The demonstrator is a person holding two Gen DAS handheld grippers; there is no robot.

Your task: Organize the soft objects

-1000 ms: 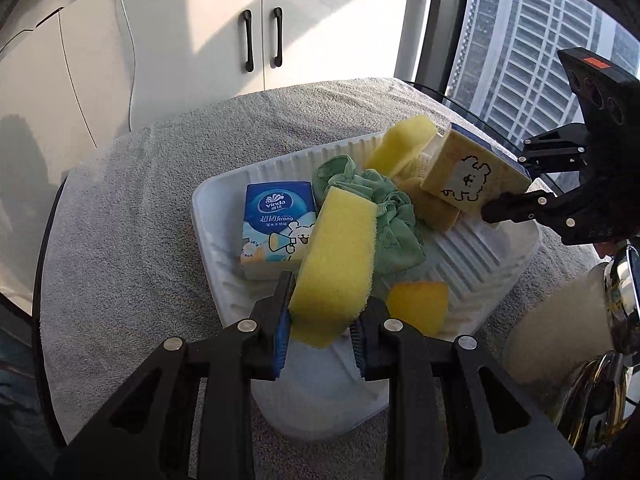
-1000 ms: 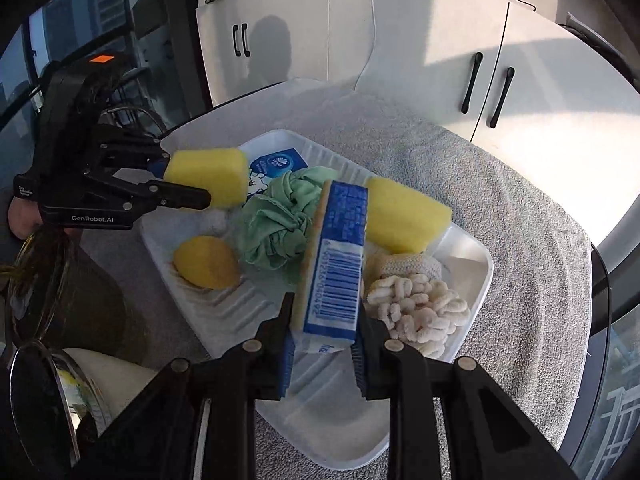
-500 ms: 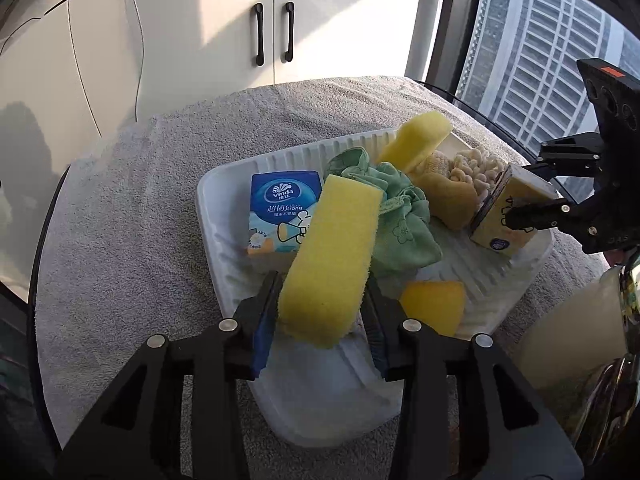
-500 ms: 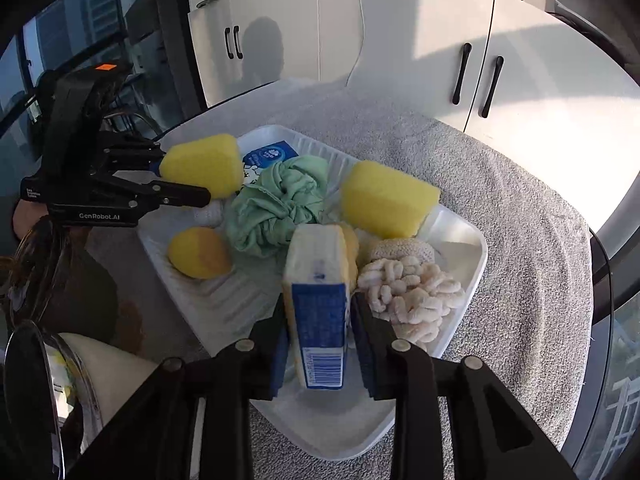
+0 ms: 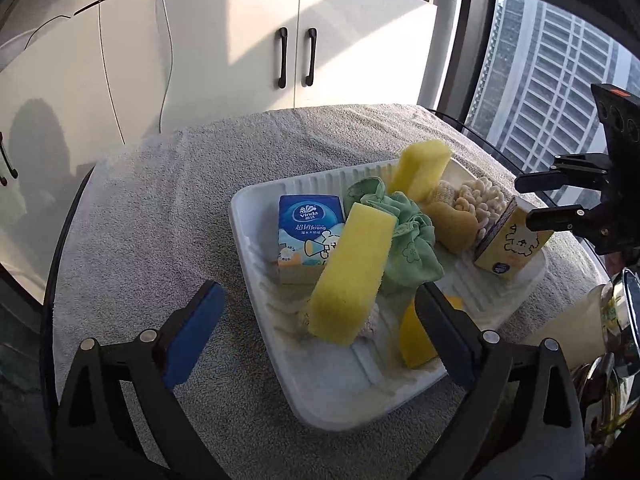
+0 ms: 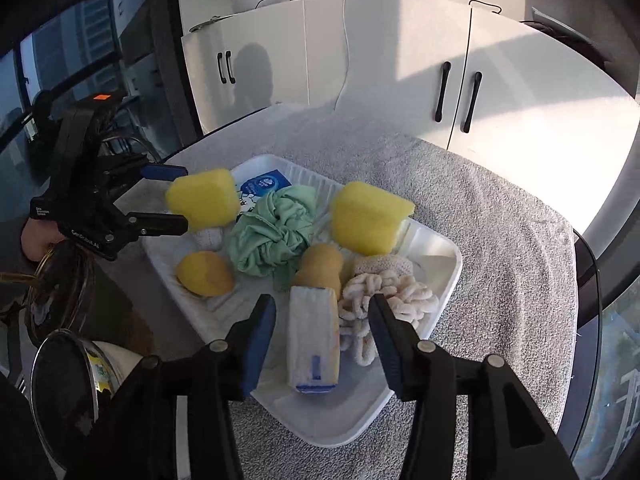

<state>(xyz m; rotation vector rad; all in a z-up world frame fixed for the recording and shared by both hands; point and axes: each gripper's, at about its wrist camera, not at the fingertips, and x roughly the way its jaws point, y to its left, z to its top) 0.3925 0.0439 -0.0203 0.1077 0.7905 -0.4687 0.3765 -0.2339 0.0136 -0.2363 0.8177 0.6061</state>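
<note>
A white ribbed tray (image 5: 256, 248) (image 6: 436, 264) on the towel-covered table holds soft things. My left gripper (image 5: 320, 320) is open; a long yellow sponge (image 5: 352, 276) (image 6: 202, 199) leans free between its jaws. My right gripper (image 6: 322, 320) (image 5: 532, 198) is open around a yellow tissue pack (image 6: 314, 344) (image 5: 512, 242) that stands on the tray. Also on the tray are a blue Vinda tissue pack (image 5: 310, 232), a green cloth (image 6: 276, 232), a second yellow sponge (image 6: 368, 218), a small yellow sponge (image 6: 204, 274), a tan sponge (image 6: 320, 266) and a cream chenille mitt (image 6: 384, 296).
A grey towel (image 5: 160, 208) covers the round table. White cabinets (image 5: 296, 52) stand behind it and a window (image 5: 540, 92) is at the right. A metal pot with a glass lid (image 6: 64, 376) sits by the table's near edge.
Both grippers have opened. The left let go of the long yellow sponge, which now leans on the tray. The right set the tissue pack down on the tray and released it.
</note>
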